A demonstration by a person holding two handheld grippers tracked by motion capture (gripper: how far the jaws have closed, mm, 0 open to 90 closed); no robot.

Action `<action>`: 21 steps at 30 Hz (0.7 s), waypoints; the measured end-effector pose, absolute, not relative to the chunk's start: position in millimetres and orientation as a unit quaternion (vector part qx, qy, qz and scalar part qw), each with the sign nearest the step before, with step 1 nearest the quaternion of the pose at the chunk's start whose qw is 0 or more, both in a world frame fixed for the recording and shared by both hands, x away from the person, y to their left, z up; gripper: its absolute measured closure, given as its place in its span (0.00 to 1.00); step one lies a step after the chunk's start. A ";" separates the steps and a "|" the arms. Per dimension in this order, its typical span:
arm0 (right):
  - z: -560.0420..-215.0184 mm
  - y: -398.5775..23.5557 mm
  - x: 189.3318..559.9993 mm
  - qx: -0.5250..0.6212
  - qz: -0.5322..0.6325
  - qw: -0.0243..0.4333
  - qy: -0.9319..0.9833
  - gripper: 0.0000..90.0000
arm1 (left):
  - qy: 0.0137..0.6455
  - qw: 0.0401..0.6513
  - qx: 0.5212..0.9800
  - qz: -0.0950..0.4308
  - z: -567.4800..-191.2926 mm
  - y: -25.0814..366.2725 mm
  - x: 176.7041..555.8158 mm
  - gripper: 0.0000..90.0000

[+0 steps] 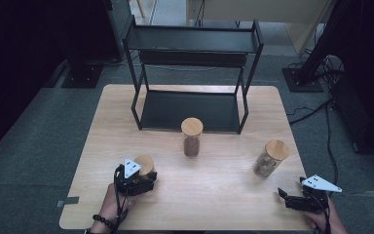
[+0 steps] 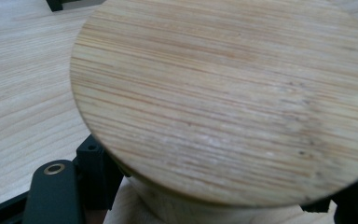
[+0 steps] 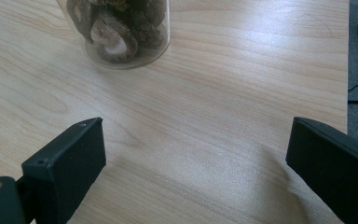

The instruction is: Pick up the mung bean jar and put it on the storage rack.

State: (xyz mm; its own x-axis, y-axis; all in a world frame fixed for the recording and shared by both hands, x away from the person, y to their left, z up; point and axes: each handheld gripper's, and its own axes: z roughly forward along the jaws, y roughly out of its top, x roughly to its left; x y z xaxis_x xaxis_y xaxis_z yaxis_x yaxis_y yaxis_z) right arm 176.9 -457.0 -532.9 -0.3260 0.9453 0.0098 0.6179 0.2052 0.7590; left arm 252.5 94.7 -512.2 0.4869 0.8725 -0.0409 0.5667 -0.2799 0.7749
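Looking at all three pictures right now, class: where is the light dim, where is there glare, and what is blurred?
High view: dim overall, floor and corners nearly black, a soft sheen on the table. Left gripper view: the wooden lid sits so near that its lower edge blurs. Right gripper view: bright glare across the table beside the glass jar, with the jaws casting soft shadows.

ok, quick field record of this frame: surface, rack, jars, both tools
surface: light wooden table
rack: black two-tier shelf at the table's far edge, both tiers bare
middle jar: bamboo-lidded jar, upright in front of the rack, brown contents
right jar: mushroom jar, bamboo lid, standing free of the right tool
left jar: jar with bamboo lid, between the left tool's jaws
left tool: around that jar; contact cannot be told
right tool: open, over bare table, short of the mushroom jar
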 end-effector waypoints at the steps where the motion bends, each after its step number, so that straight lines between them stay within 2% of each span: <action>1: -532.9 -457.0 176.9 0.529 0.343 0.239 0.739 0.05 | 0.464 0.379 0.775 0.201 -512.0 94.1 253.6 0.28; 21: -532.9 -457.1 176.6 0.527 0.345 0.239 0.739 0.05 | 0.461 0.381 0.774 0.208 -502.7 83.5 273.9 0.28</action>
State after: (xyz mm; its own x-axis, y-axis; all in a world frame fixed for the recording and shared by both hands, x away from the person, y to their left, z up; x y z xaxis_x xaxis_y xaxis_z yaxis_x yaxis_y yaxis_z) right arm 176.6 -457.1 -532.9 -0.3296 0.9441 0.0111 0.6147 0.2056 0.7615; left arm 273.9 83.5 -502.7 0.4884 0.8721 -0.0299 0.5551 -0.2840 0.7818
